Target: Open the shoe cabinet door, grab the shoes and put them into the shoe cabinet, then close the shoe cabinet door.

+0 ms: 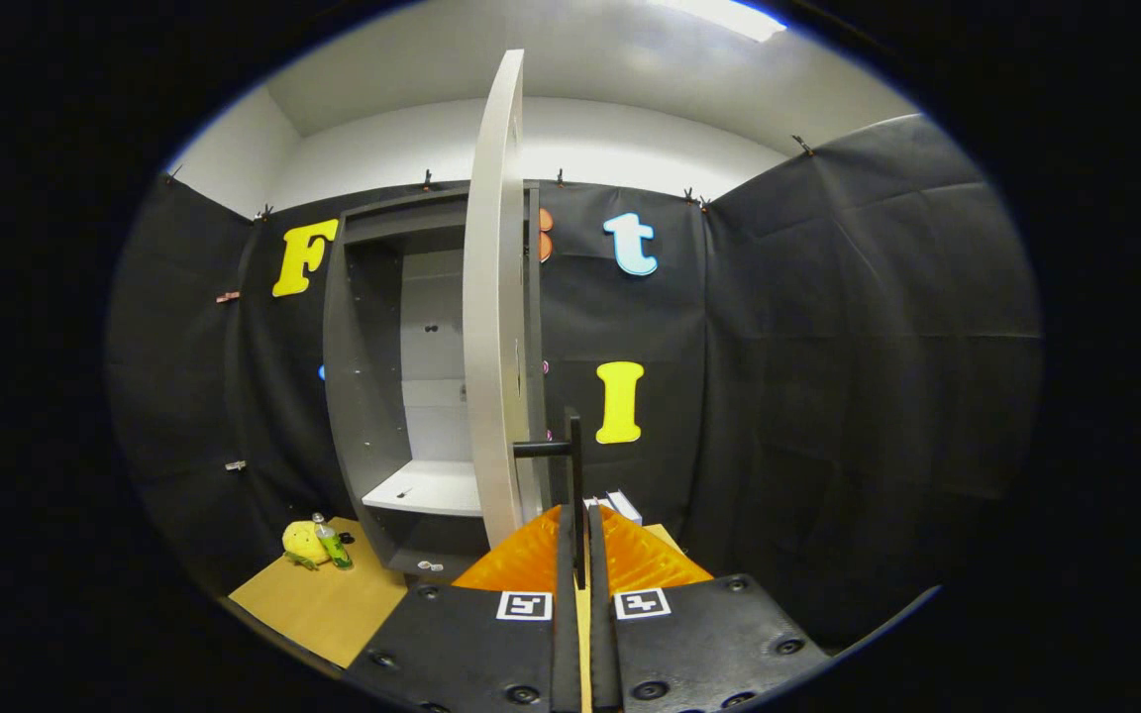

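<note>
We have gripper [577, 555] fingers clamped on dark door handle [570, 465]. Cabinet door [491, 317] swung wide, edge-on just ahead. Beyond, shoe cabinet [372, 376] open, white shelf [427, 487] inside. Yellow toy [303, 542] and green bottle [334, 543] left on floor.

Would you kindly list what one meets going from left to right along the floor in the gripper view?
Yellow toy → green bottle → open shoe cabinet → its white door, edge-on → black door handle, gripped by the hand-held gripper → white box.
</note>
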A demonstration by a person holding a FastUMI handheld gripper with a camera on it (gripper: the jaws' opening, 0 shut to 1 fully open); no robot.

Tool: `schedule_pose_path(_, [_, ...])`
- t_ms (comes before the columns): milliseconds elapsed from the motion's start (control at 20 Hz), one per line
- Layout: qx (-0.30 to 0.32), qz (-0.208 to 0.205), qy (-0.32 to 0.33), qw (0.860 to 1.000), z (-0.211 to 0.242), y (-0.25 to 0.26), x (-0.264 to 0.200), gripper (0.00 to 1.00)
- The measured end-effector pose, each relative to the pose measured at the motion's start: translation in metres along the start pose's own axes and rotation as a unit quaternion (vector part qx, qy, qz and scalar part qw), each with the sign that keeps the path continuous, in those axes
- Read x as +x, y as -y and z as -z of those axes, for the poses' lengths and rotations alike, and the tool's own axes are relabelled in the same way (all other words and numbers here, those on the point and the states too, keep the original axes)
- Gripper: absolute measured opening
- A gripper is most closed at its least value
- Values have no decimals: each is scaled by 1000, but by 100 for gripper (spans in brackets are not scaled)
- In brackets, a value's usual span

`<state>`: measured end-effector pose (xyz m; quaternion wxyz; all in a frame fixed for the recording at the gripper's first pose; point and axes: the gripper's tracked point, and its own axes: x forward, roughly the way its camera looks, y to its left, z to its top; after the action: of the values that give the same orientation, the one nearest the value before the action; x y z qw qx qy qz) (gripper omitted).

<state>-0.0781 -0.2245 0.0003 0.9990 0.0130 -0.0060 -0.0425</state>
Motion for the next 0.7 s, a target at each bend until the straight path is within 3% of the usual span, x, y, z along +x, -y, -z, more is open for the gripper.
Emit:
schedule_pose_path(100, [-5, 2, 12, 1000, -7, -8, -11, 10])
schedule_pose_path(250, [-14, -22, 26, 999, -10, -38, -30, 25])
schedule_pose_path(500, [-28, -90, 9, 995, 29, -118, -52, 99])
schedule_pose_path(700, [40, -124, -81, 988, 104, -178, -44, 98])
